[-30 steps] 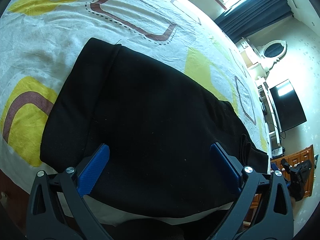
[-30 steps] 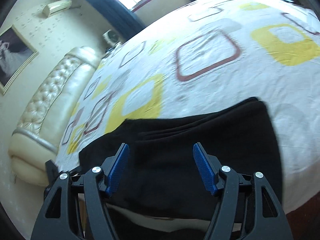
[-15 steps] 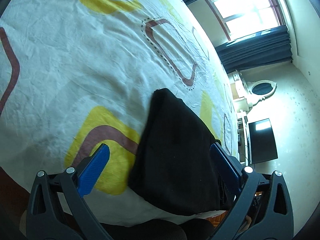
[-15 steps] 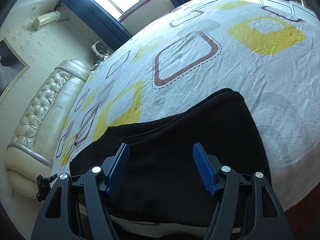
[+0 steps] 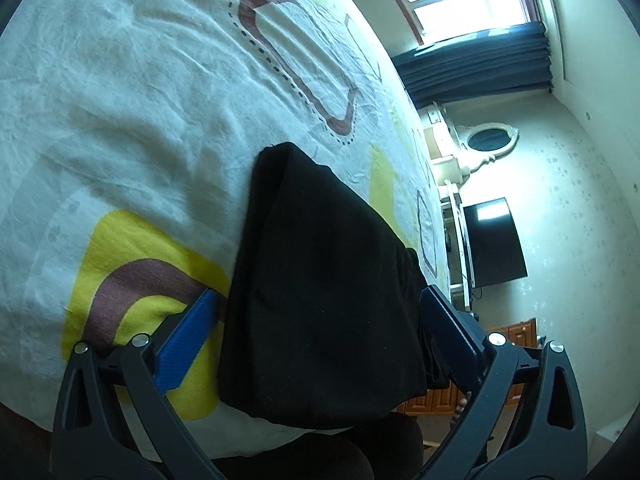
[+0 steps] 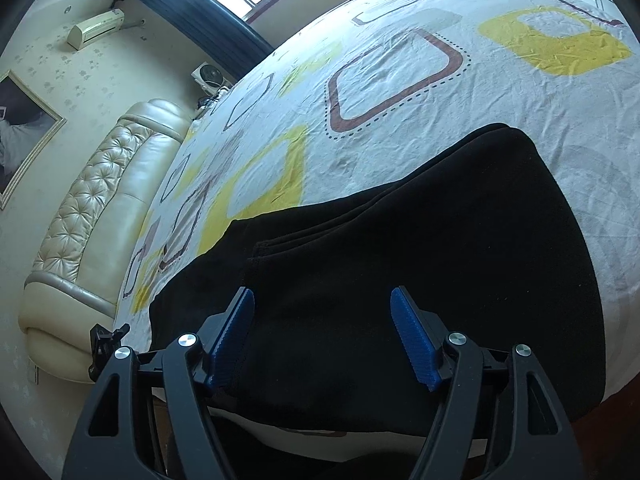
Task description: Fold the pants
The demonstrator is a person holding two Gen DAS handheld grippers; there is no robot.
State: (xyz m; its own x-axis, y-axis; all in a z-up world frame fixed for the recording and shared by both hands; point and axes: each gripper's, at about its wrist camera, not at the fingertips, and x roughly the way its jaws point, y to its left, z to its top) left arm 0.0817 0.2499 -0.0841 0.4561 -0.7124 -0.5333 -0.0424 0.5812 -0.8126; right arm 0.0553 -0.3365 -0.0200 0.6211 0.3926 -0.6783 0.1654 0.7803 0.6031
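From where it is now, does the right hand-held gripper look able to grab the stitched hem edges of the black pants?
Probably yes. The right hand-held gripper is open above the black fabric pants, and the layered stitched hem edges lie just ahead of its fingertips on the patterned bedsheet, with nothing between.

You are in a home bedroom: patterned white bedsheet, tufted cream leather headboard, dark blue curtains, wall-mounted black television.
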